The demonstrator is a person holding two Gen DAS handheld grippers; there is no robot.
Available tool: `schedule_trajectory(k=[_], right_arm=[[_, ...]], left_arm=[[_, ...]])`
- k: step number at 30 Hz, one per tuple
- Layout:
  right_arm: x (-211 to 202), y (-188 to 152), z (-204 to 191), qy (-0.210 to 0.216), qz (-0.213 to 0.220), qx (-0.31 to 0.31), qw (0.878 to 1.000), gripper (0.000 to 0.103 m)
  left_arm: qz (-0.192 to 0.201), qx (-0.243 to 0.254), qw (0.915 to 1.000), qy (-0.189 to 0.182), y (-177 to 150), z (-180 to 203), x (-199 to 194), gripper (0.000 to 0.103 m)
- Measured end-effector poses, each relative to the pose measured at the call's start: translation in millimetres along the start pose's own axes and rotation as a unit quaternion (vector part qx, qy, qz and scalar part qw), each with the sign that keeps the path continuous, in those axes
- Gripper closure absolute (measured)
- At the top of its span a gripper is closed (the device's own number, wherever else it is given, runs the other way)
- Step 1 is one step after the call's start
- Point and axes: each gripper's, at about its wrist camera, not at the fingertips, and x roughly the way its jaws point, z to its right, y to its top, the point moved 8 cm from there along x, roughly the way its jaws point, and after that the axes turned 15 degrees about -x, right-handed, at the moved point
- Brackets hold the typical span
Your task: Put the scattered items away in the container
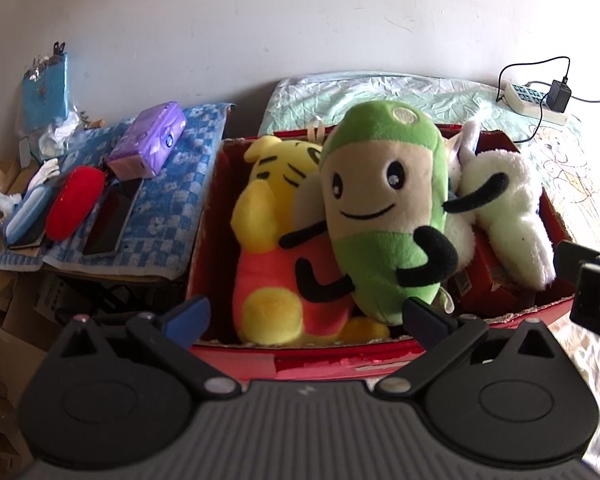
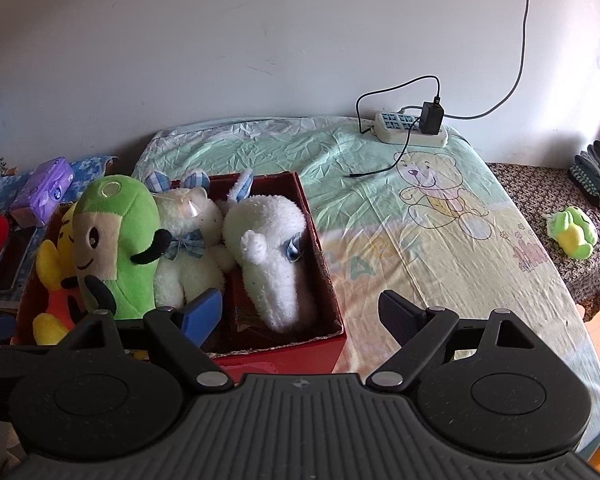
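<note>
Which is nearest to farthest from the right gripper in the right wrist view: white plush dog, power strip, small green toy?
From the right gripper:
1. White plush dog, in the red box, just ahead-left.
2. Small green toy, far right, on the patterned cloth.
3. Power strip, at the wall.

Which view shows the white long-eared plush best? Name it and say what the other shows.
The right wrist view. There the white long-eared plush lies in full view at the right end of the red box, its blue eye showing. The left wrist view shows it partly, half hidden behind the green plush.
</note>
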Motion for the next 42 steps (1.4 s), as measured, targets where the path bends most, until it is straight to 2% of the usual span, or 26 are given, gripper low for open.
schedule_trajectory(k=[10,36,42], right_arm=[[3.1,3.7,-4.2,0.003,0.002,0.003,1.000,0.016],[0.8,9.2,-8.0,0.005,0.006,-0.016,1.000,0.016],[0.1,10.5,-3.7,0.007,0.006,-0.001,1.000,0.016]], left_arm=[[0.005,0.011,0.9999,-0.010,2.5,2.6,3.6,0.001],[0.014,0.010,0.9999,-0.001,6.9,3.5,-2.8,0.001],[0.020,0.004,0.9998,-0.004,13.5,1.4,-6.2,0.001]])
